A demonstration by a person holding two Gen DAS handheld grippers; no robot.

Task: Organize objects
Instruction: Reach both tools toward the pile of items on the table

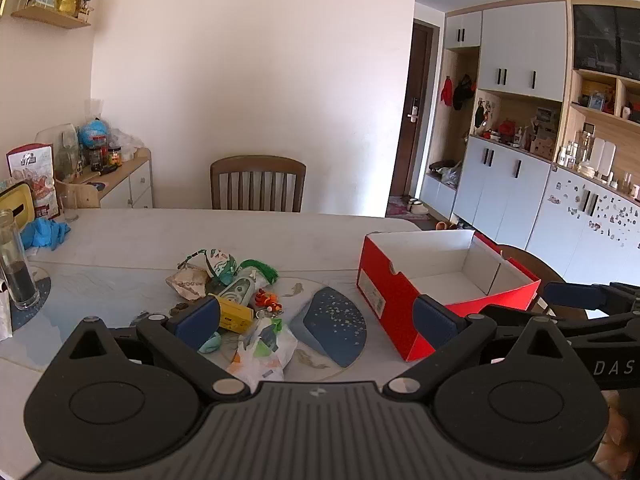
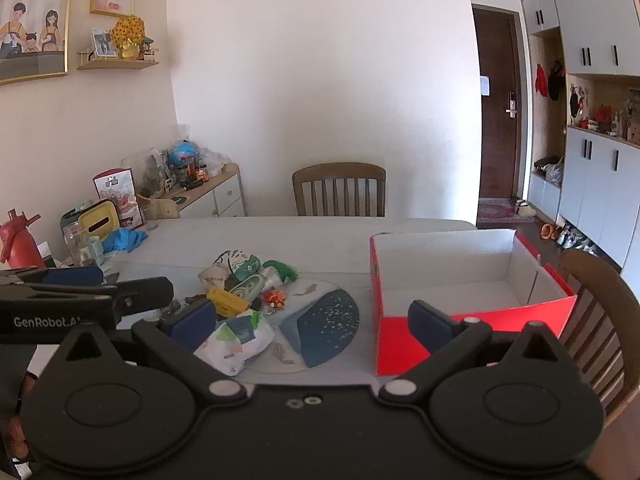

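Left gripper (image 1: 316, 320) hangs wide open and empty, the pile of small objects (image 1: 236, 300) just ahead — it's the nearer claw. One pile, one yellow box (image 1: 236, 314) atop, left of the single red box (image 1: 440, 280). Right gripper (image 2: 312, 320) is spread wide too, holding nothing.
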